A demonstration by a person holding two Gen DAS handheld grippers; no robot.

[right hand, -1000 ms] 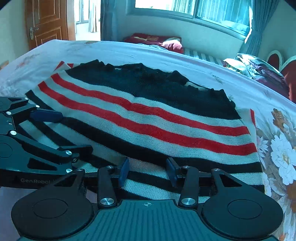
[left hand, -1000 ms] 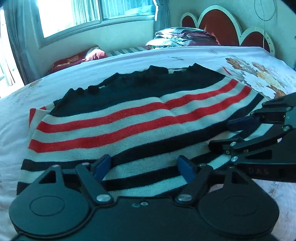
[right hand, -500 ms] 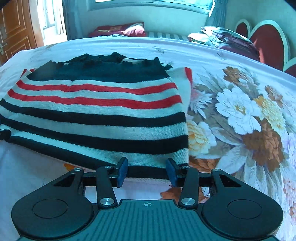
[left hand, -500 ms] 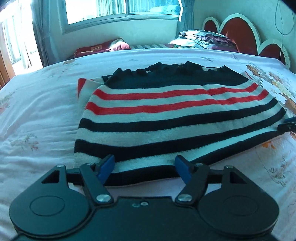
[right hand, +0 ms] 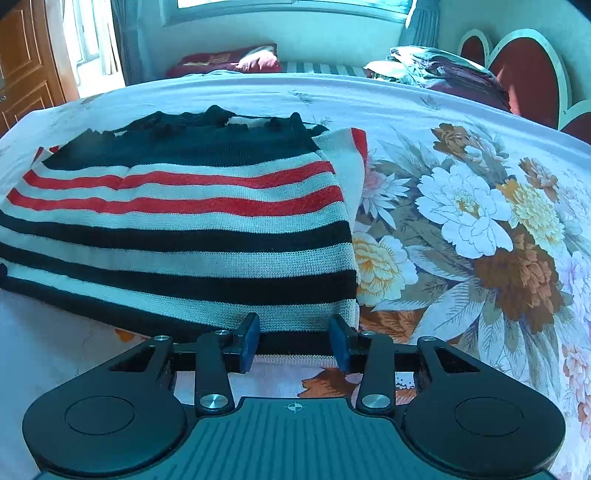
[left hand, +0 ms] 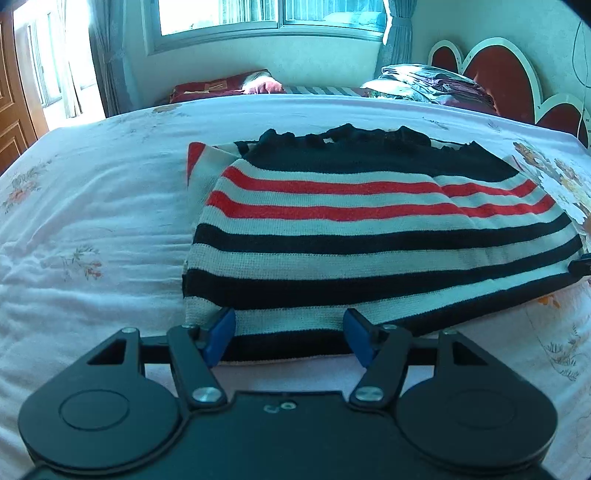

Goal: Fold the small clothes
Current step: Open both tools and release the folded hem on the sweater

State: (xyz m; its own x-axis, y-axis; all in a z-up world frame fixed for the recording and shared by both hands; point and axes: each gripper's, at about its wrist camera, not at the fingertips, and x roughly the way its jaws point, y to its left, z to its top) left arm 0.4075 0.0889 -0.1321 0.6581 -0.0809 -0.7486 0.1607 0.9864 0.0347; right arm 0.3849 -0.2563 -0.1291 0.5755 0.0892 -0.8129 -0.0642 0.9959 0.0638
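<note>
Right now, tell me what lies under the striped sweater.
The striped sweater lies on the floral bedsheet. A red-edged layer of it peeks out beneath. Anything else under it is hidden.

Sunlit bedroom — floral-sheeted bed (left hand: 92, 206), red scalloped headboard (left hand: 509, 70), wide window (left hand: 273, 14), wooden door (right hand: 26, 66).

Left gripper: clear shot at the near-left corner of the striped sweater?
Probably yes. The left gripper has its jaws open at the striped sweater's near hem by that corner, nothing lying between; the right gripper is at the opposite corner.
</note>
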